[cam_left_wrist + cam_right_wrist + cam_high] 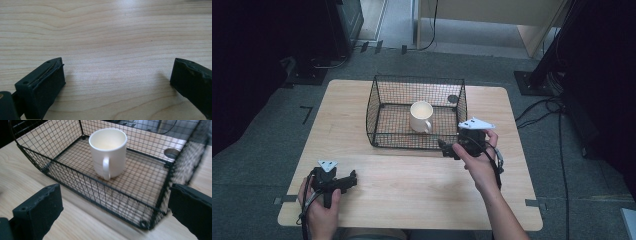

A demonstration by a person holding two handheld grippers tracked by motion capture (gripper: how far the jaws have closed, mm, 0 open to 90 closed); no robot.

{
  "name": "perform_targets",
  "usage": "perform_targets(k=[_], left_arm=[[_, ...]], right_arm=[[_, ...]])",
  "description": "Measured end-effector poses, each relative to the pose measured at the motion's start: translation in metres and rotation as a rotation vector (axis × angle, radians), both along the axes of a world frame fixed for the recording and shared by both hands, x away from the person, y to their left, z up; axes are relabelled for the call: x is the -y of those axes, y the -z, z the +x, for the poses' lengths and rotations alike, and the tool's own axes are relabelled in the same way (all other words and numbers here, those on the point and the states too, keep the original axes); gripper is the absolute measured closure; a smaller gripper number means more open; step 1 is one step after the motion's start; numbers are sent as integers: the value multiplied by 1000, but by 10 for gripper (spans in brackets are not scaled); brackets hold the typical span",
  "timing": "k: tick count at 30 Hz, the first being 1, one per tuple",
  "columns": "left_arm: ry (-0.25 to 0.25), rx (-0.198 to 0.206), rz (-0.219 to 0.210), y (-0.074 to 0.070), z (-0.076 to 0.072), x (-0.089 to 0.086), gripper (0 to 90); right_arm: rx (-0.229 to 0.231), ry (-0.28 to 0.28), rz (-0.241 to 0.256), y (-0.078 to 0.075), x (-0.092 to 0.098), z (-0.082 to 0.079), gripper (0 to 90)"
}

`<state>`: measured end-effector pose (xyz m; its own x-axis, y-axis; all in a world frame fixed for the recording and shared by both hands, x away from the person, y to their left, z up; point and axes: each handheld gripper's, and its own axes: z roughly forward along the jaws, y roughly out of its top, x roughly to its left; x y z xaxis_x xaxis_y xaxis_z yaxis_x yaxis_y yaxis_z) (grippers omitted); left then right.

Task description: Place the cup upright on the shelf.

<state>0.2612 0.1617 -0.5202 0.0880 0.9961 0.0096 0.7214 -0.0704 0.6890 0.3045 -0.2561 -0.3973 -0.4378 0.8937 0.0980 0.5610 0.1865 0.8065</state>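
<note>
Black jaws of the right hand-held gripper (110,215) stand wide apart, released, just outside the wire basket (75,180). Inside stands the white mug (108,152), upright, handle facing them. Probably best: clear the rim, then descend. Left hand-held gripper (115,85) rests released over bare desk (112,30).

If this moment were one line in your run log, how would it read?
left gripper: open, low over table | right gripper: open, outside wire basket front | mug: upright in basket, untouched
</note>
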Motion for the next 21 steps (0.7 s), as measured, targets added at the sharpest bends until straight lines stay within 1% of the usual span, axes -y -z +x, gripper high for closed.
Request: perform_targets(k=[4, 8, 11, 15, 21], left_arm=[[-1, 0, -1, 0, 0, 0, 0], [1, -2, 1, 0, 0, 0, 0], [3, -4, 3, 0, 0, 0, 0], [2, -4, 2, 0, 0, 0, 0], [2, -3, 2, 0, 0, 0, 0]], right_arm=[[5, 8, 27, 4, 18, -17, 0], [7, 28, 32, 14, 33, -31, 0], [4, 49, 43, 22, 44, -40, 0], [-2, 78, 36, 33, 57, -49, 0], [-21, 115, 40, 49, 75, -62, 0]])
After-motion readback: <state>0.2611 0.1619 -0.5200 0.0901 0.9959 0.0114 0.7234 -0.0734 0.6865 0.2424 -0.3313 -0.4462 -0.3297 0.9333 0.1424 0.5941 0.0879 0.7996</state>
